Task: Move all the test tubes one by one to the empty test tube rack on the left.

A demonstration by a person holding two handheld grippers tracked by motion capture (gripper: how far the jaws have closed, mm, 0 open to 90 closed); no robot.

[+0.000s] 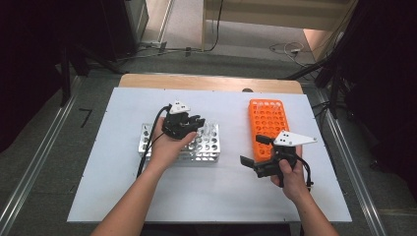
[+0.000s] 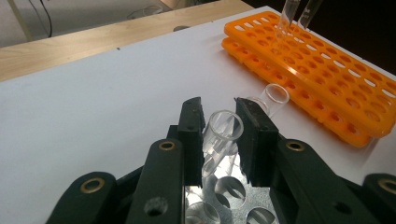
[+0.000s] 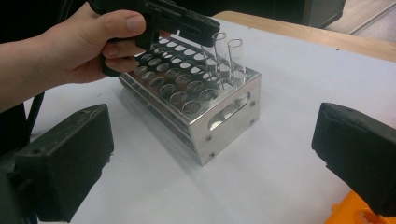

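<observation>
Meanwhile, the left gripper (image 2: 219,126) is pinching a glass tube (image 2: 223,133) in the metal rack (image 3: 196,109); the right gripper (image 3: 210,154) is gaping wide, holding nothing.

Colours and patterns at the workstation

The test tube (image 2: 223,135) was clear glass; the metal rack (image 3: 219,116) was bright silver with a regular grid of round holes. The second rack (image 1: 267,123) was orange, with the same hole pattern. Both grippers, left gripper (image 2: 219,135) and right gripper (image 3: 210,154), had black jaws. The table (image 1: 123,187) was white with a light wood edge.

Black gripper (image 1: 196,121), brass rivets, grey plate, cable.
</observation>
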